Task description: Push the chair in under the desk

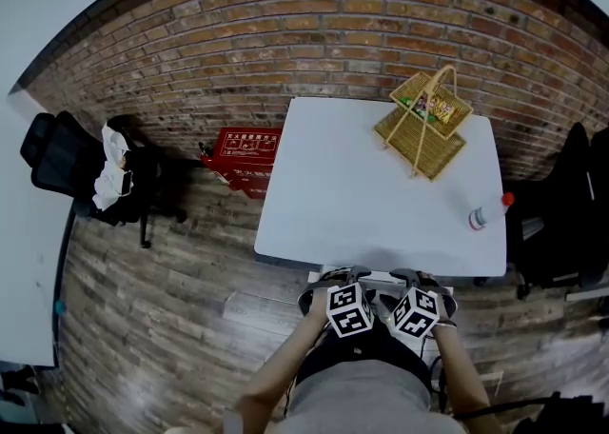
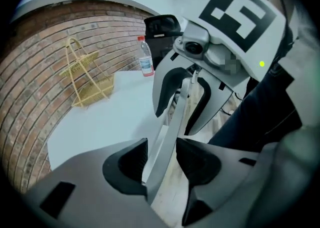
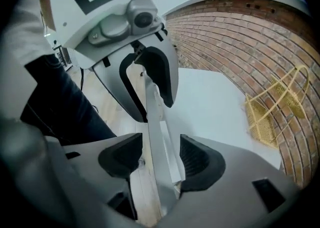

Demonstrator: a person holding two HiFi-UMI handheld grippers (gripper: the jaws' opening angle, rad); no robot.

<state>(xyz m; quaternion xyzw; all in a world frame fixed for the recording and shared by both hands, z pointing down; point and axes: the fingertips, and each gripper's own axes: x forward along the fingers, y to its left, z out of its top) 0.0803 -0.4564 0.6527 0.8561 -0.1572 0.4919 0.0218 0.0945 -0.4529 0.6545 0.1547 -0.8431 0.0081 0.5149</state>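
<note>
The white desk [image 1: 371, 194] stands against a brick wall. Only the chair's pale grey back rail [image 1: 378, 277] shows, close to the desk's near edge; its seat and legs are hidden. My left gripper [image 1: 335, 282] and right gripper [image 1: 419, 282] sit side by side on that rail. In the left gripper view the rail [image 2: 167, 132] runs between the jaws of the left gripper [image 2: 162, 159], with a gap at the pads. The right gripper view has the rail [image 3: 152, 117] inside the right gripper [image 3: 157, 154], its pads clear of it. Both are open.
A wicker basket [image 1: 425, 123] and a plastic bottle [image 1: 487, 213] rest on the desk's far right part. A red box [image 1: 245, 158] lies on the wooden floor left of the desk. Black office chairs stand at far left [image 1: 86, 175] and far right [image 1: 571, 213].
</note>
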